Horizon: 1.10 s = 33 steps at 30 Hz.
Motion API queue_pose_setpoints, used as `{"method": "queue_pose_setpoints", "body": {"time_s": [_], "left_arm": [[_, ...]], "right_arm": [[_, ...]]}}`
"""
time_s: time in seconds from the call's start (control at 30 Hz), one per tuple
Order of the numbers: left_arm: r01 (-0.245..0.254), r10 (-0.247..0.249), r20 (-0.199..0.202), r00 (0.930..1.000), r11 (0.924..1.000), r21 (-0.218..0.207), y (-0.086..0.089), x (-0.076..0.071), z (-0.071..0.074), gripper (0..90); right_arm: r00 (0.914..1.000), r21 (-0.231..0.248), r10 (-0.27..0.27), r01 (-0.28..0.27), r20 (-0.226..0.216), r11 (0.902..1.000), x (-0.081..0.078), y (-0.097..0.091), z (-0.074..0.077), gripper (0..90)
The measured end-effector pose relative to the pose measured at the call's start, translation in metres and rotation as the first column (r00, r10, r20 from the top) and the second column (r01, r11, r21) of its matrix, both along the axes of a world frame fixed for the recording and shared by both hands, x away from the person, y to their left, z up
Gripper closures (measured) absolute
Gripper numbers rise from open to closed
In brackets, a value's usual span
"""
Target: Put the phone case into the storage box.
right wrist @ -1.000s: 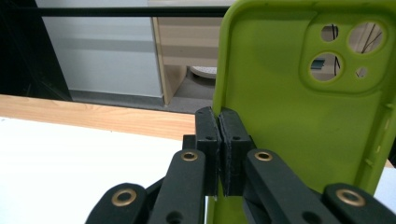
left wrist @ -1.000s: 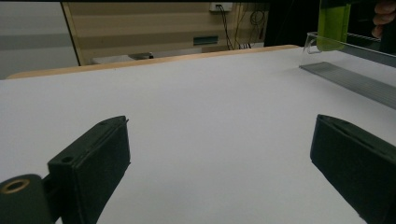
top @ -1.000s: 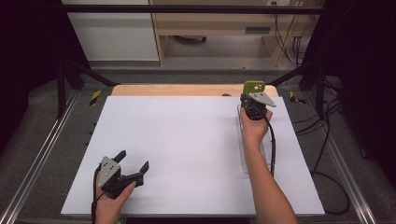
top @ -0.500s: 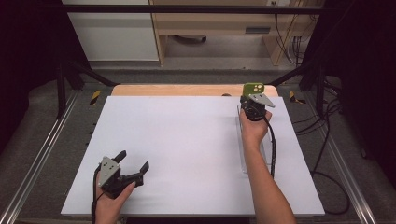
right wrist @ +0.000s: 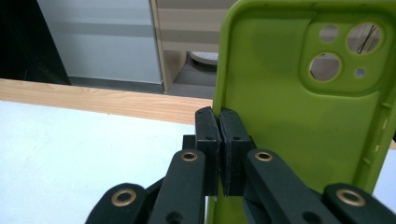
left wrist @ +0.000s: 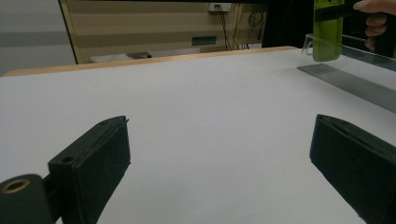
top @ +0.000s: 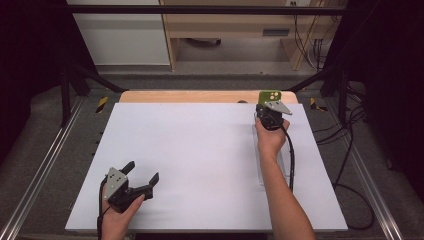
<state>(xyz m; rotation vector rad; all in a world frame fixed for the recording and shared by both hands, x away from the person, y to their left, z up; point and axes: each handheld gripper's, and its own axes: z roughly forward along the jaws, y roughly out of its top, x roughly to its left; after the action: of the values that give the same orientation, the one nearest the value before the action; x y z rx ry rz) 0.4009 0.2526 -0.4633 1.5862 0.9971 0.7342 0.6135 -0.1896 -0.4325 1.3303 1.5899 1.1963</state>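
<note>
Right gripper, clamped on upright green phone case, hangs probably over clear tray's far end; left gripper gapes empty, well apart.

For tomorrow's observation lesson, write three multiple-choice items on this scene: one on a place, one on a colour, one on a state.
1. Where is the phone case?
A. flat at the table's middle
B. in the right gripper, at the far right of the table
C. under the left gripper

2. What colour is the case?
A. green
B. red
C. black

3. How is the left gripper?
A. shut on the case
B. shut, empty
C. open, empty

Key: B, its jaws pinch the case's edge; A, lime green shows; C, jaws stand wide over bare table.
</note>
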Motion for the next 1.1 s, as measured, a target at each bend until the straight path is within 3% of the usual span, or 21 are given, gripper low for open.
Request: {"method": "queue_pose_setpoints", "body": {"time_s": [0.2, 1.1], "left_arm": [[0.003, -0.003, 0.001, 1.0, 1.0, 0.002, -0.0004, 0.0001, -0.0001, 4.8], [0.009, -0.009, 0.0, 1.0, 1.0, 0.001, -0.0015, 0.0001, -0.0002, 4.7]], "right_arm": [[0.9995, 0.005, -0.009, 0.009, -0.029, 0.9999, 0.0019, -0.0004, -0.0033, 88.2], [0.9972, 0.006, 0.002, -0.002, -0.075, 1.0, 0.0051, -0.0002, -0.0094, 87.9]]}}
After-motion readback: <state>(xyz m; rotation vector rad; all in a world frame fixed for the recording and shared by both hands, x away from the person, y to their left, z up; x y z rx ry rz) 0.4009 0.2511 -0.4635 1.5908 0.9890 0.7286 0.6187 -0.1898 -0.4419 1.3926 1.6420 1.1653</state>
